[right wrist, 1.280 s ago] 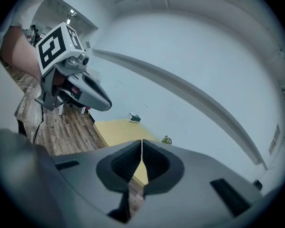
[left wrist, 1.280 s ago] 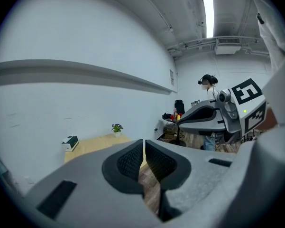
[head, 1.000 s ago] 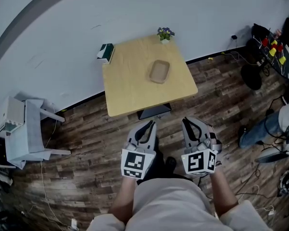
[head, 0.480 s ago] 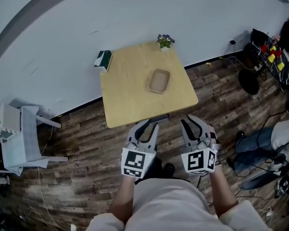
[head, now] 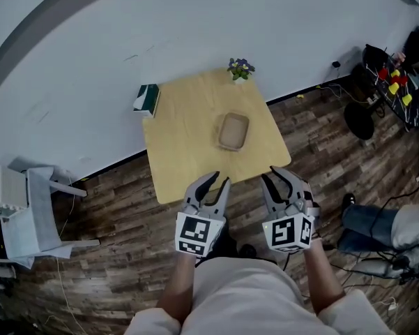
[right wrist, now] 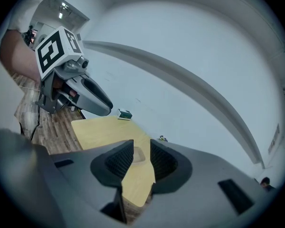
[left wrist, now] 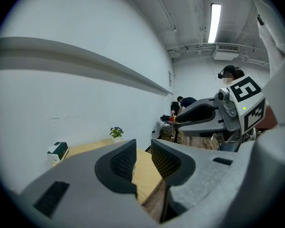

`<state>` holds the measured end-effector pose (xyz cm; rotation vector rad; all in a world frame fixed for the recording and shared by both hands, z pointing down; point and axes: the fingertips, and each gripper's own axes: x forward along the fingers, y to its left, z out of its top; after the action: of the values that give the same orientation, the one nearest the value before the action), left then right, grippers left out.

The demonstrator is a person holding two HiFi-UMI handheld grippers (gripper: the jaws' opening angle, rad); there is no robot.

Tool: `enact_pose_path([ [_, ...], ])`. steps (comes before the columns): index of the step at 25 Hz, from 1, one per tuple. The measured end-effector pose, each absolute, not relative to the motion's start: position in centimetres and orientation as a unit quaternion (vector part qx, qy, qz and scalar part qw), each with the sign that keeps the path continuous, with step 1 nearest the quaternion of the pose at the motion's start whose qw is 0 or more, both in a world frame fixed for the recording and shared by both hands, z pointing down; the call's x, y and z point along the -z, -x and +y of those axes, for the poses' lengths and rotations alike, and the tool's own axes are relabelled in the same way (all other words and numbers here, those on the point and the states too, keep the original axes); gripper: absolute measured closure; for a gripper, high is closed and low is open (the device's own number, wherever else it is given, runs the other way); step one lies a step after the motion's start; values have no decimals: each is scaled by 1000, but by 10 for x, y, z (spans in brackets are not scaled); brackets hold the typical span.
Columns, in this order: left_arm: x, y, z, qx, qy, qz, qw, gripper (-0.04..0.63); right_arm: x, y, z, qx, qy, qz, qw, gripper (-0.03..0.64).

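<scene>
A square light-wood table (head: 188, 145) stands against the white wall. On it lie a shallow tan tray (head: 233, 131), a small flower pot (head: 240, 68) at the far edge and a green-and-white box (head: 146, 98) at the far left corner. My left gripper (head: 219, 180) and right gripper (head: 270, 175) hover side by side at the table's near edge. Both are open a little, with nothing between the jaws. In the right gripper view the tray (right wrist: 138, 154) shows through the gap of the right gripper (right wrist: 142, 159). The left gripper (left wrist: 143, 156) points across the table (left wrist: 85, 148) toward the flower pot (left wrist: 116, 132).
A white chair (head: 35, 211) stands on the wood floor at the left. At the right are black stands with red and yellow items (head: 394, 82), cables, and a seated person's legs (head: 373, 222). Other people are far down the room in the left gripper view.
Both grippers' jaws have parted from shut to slightly open. I have come closer to the table, so the grippers now reach its near edge.
</scene>
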<state>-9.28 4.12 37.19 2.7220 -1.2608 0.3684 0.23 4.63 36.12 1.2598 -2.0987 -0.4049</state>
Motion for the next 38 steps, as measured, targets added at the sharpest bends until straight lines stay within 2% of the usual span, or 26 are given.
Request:
enact_pose_path([
  [21,-391,123,-40,-131,-922,-358,64,509,-391,38,-22,107,-490,-788,356,502],
  [38,-430,109,-52,-188,-930,-312,51,509,-411,25,-20,48,-509,-784,351,505],
])
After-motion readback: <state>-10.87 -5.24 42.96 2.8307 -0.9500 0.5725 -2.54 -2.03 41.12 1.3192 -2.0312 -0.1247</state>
